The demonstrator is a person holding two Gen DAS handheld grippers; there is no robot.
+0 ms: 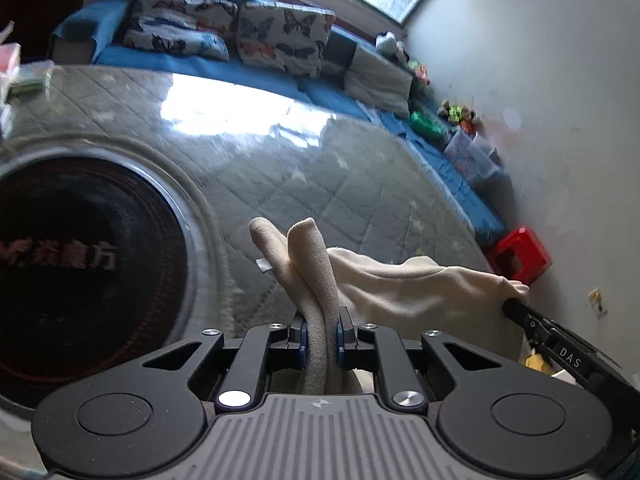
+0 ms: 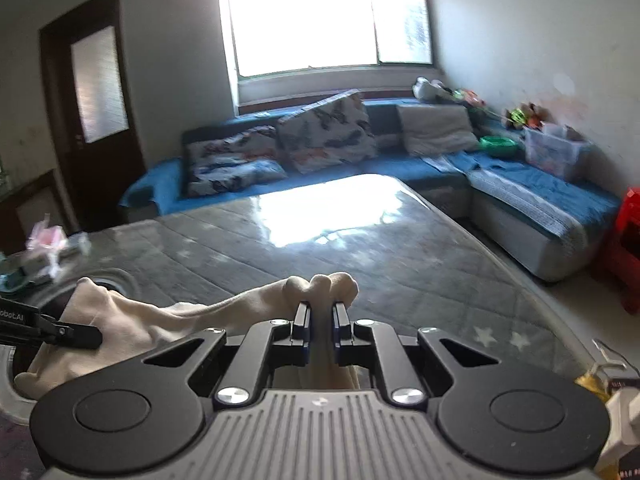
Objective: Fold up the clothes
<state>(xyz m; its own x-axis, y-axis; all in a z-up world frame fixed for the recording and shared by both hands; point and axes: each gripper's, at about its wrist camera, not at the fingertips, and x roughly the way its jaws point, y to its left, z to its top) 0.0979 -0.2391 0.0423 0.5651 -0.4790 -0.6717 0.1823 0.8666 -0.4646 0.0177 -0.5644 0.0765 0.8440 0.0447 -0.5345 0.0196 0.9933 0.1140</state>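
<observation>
Gripping one cream garment [image 1: 400, 280] between them, both tools hold it up off the bench, so the folding looks barely begun.

Nearest in the left wrist view, the left tool [image 1: 322, 340] is clenched on a thick doubled roll of the cloth, which pokes up past its fingertips toward 12 o'clock. From there the fabric runs out toward 3 o'clock, sagging a little, to the right tool [image 1: 516, 304], whose black tip pinches a bunched corner. The right wrist view agrees: the right tool [image 2: 322, 320] is clamped on a small knot of cloth that sticks out just above its fingertips, and the garment [image 2: 160, 320] stretches off toward 9 o'clock, where the left tool [image 2: 80, 332] bites its other end.

No flat fold can be made out. The cloth hangs as a slack, wrinkled band between the two grips, and what kind of garment it is I cannot tell. As I judge it, an edge has been picked up at two points, and laying it out, smoothing it and making every fold are all left to do.

Beneath the garment lies the bench [image 1: 320, 168], glass-topped over a grey quilted pattern, with a dark round inset [image 1: 88, 264] at 9 o'clock. Beyond it, at 12 o'clock, a blue sofa [image 2: 400, 168] carries butterfly cushions [image 2: 328, 136] under a bright window [image 2: 304, 16].
</observation>
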